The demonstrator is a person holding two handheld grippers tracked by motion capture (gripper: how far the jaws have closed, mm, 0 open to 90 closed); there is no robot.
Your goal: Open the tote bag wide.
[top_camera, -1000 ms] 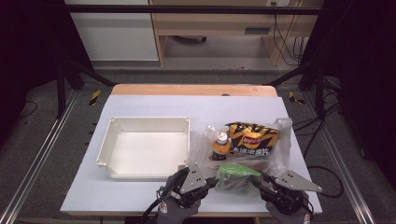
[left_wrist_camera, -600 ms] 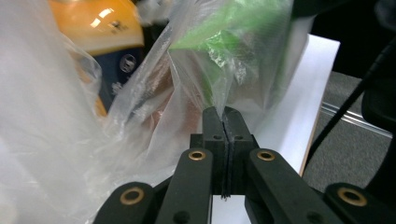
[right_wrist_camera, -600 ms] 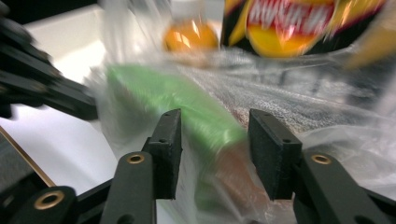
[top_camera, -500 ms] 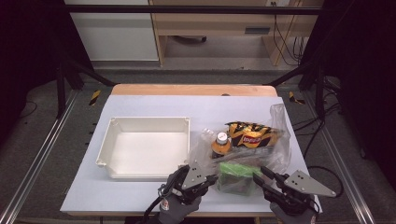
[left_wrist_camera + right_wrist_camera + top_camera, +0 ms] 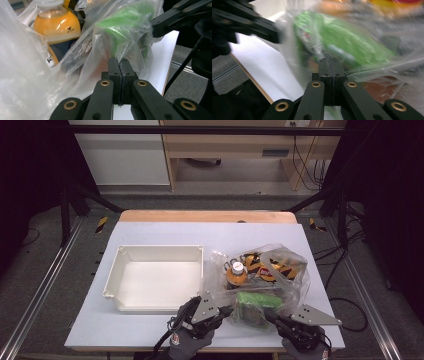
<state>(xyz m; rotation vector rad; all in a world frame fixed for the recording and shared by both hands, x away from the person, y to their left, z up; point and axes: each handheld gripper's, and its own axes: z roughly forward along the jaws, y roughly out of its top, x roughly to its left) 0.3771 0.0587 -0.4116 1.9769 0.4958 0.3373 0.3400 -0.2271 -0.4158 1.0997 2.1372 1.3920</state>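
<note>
Clear plastic bag point(image 5: 257, 280) lying near the tabletop's point(image 5: 165, 232) front right corner, long axis roughly left to right, near edge pinched at both ends. Left gripper point(image 5: 226, 310) clamped on its film. Right gripper point(image 5: 267, 316), jaws just closed, clamped on it too. Inside: orange juice bottle point(image 5: 236, 275) upright, chip packet point(image 5: 265, 265), green packet point(image 5: 255, 301). White tray point(image 5: 159, 251) just left.

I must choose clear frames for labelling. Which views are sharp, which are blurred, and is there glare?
High view: evenly lit table, dark surroundings, soft but readable. Left gripper view: jaws sharp, plastic bag shows pale glare, orange bottle slightly soft. Right gripper view: motion blur smears the green packet; jaws stay sharp.
</note>
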